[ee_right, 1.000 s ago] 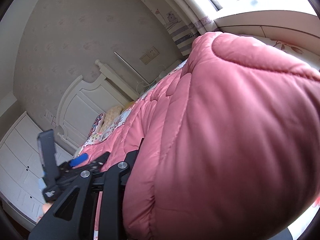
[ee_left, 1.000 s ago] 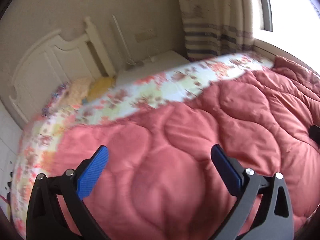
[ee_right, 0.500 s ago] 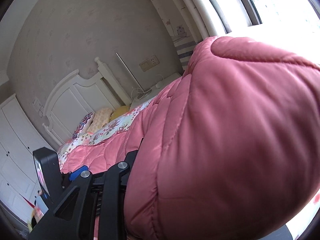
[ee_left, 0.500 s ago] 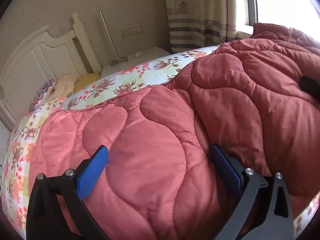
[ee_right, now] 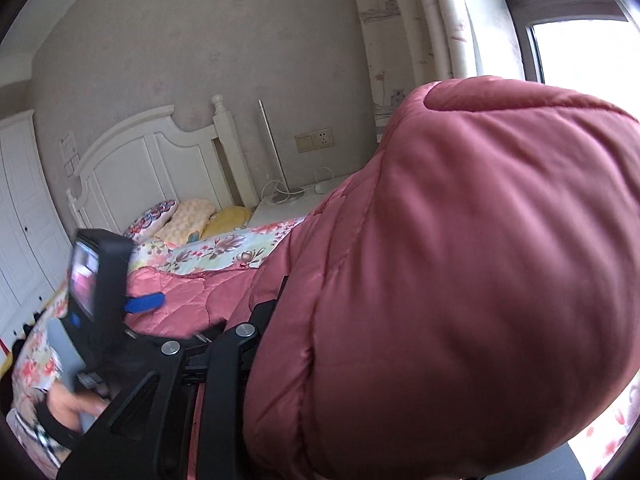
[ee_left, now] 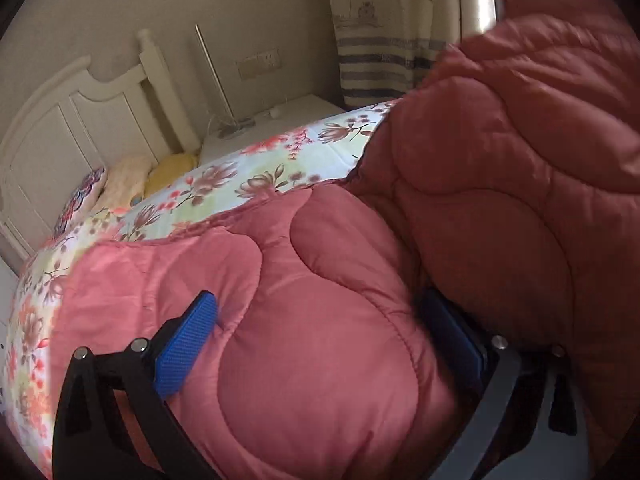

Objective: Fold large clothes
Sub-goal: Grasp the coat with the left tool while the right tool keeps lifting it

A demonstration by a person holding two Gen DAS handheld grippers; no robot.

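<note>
A large pink-red quilted comforter [ee_left: 320, 320] lies on the bed with the floral sheet [ee_left: 260, 164]. My left gripper [ee_left: 320, 344] is open, its blue pads [ee_left: 184, 344] wide apart with a bulge of the comforter between them. A lifted fold of the comforter [ee_left: 520, 160] hangs at the right, over the right pad. In the right wrist view the comforter [ee_right: 460, 280] fills most of the frame and drapes over my right gripper [ee_right: 256, 340], which is shut on it; its fingertips are hidden. The left gripper [ee_right: 104, 280] shows at the left there.
A white headboard [ee_left: 72, 120] and several pillows [ee_left: 128, 176] are at the bed's far end. A white nightstand [ee_left: 280, 120] with a lamp pole stands beside it. A striped curtain [ee_left: 384, 40] and window [ee_right: 580, 52] are at the right. White wardrobe doors [ee_right: 20, 220] are at the left.
My right gripper has carried the comforter's edge up and toward the headboard, so a fold now looms over my left gripper. The left gripper has moved in closer; fabric now bulges between its pads.
</note>
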